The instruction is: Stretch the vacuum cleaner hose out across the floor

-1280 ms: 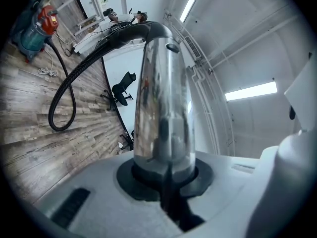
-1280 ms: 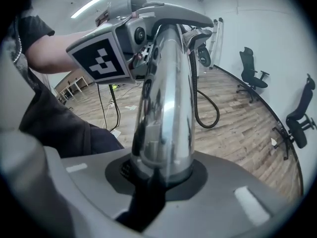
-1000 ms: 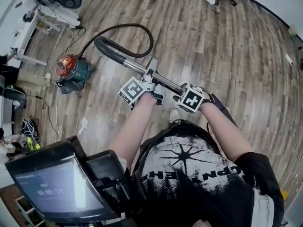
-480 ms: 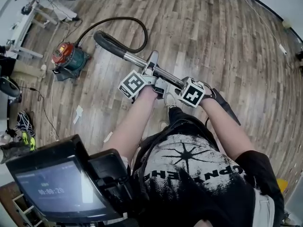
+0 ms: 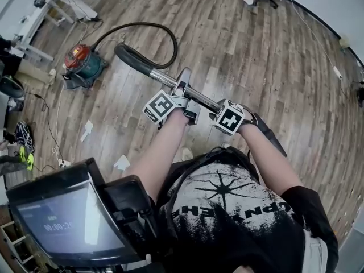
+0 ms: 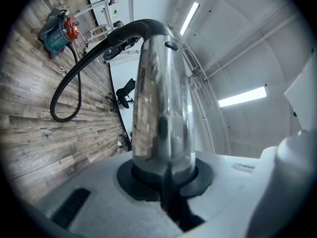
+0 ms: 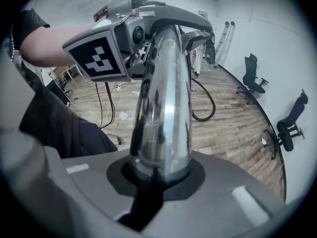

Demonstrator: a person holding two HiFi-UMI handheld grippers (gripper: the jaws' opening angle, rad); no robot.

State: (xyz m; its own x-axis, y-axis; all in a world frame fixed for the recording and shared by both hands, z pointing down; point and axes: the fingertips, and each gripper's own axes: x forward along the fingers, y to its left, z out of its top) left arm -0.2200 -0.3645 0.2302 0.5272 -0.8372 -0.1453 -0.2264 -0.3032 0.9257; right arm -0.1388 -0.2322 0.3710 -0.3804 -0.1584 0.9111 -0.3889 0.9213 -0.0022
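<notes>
Left tool (image 5: pixel 181 91) and right tool (image 5: pixel 219 108) both clamp shiny pipe (image 5: pixel 164 78); right just squeezed tighter. Hose (image 5: pixel 174 43) loops far left. Hold tight, pull away slow till loop flattens.

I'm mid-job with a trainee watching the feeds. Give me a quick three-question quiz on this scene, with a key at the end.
1. True or false: the hose already lies straight across the floor.
2. What is the left gripper shut on? A. the hose. B. the wand. C. the vacuum.
3. In the head view, which way from the wand does the vacuum sit?

Key
1. False: it curves round in a loop.
2. B.
3. Up and to the left.
</notes>
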